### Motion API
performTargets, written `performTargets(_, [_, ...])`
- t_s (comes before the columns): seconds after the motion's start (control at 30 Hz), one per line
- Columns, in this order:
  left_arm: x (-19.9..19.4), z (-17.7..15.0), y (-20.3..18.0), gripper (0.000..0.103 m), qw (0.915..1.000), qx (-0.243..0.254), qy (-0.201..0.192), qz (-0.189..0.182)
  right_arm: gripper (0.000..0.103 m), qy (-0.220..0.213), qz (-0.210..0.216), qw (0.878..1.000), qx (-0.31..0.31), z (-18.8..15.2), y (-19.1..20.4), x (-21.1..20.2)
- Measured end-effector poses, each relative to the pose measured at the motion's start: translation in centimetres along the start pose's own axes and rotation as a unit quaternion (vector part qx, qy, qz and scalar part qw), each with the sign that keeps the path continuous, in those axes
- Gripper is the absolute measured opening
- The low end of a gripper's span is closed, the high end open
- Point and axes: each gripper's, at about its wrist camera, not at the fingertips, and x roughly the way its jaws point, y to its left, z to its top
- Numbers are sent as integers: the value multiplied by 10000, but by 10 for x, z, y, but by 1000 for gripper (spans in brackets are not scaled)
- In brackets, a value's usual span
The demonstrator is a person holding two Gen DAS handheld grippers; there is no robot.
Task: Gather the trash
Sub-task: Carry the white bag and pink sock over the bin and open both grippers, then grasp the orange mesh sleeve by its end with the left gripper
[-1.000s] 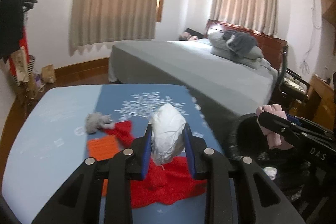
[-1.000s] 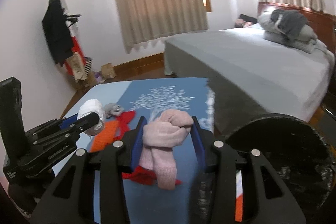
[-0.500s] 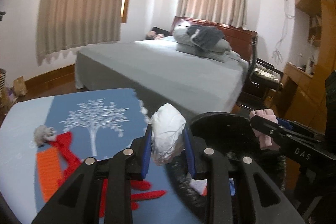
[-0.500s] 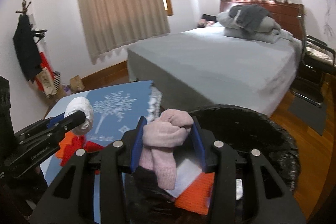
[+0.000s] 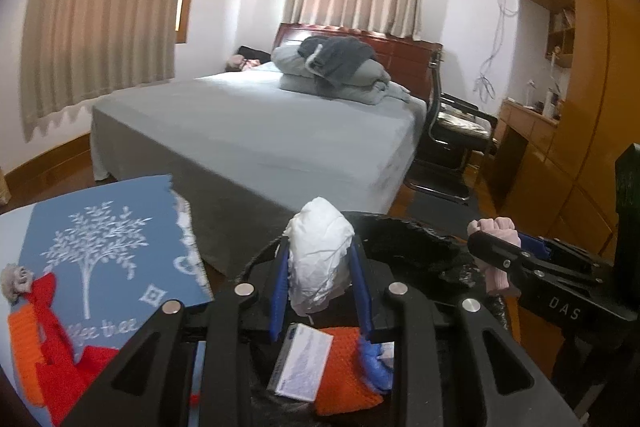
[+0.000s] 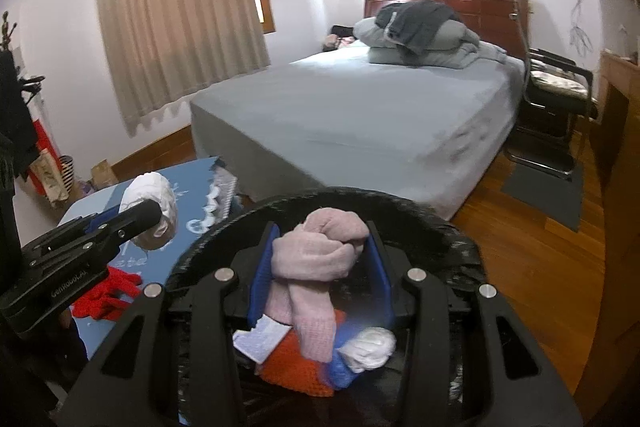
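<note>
My left gripper [image 5: 320,267] is shut on a crumpled white wad [image 5: 320,255] and holds it over the near rim of the black bin [image 5: 404,239]. My right gripper [image 6: 318,267] is shut on a knotted pink sock [image 6: 320,259] and holds it above the bin's [image 6: 452,231] opening. Inside the bin lie an orange knit piece [image 6: 296,363], a white card [image 5: 302,359], a blue item and a white wad [image 6: 372,347]. The right gripper with the sock [image 5: 496,247] shows at right in the left wrist view. The left gripper's wad [image 6: 154,207] shows at left in the right wrist view.
A low table with a blue tree-print cloth [image 5: 104,247] stands left of the bin, bearing red and orange knitwear [image 5: 44,339] and a grey ball [image 5: 16,277]. A grey bed [image 5: 260,131] lies behind. A black chair [image 5: 452,131] and wooden cabinets [image 5: 568,127] stand at right.
Both grippers have swung right from over the table to over the bin, each still holding its item. The bin's contents have come into view below them.
</note>
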Motion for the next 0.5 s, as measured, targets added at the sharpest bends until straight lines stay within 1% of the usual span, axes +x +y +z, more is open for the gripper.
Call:
performTargets(0.17, [12,2,-12,29,9999,67,62,-104,44,-5,-143,9999,72,-3,-14,0])
performTargets(0.23, [13,2,-13,31,9998,88,91,-167,46,-14,-196,9998,88,-3,-16,0])
performTargets(0.3, [15,2,-14,35,9997,98,114,-206,61,-64,-288,9995,122,-4,-18,-1])
performTargets(0.33, [16,2,-15,42,9996,93,126,-232,64,-92,-317,9994,135,-3,-19,-1])
performTargets(0.37, [16,2,-16,52,9996,82,127,-233,69,-121,-352,9992,145,-3,-20,-2])
performTargets(0.4, [15,3,-14,55,9997,73,115,-206,75,-150,-393,9990,149,-2,-21,-3])
performTargets(0.43, [13,3,-12,56,9998,58,91,-194,78,-186,-432,9988,150,-2,-21,-4])
performTargets(0.5, [10,4,-9,58,9999,42,70,-146,90,-242,-475,9985,152,-1,-20,-5])
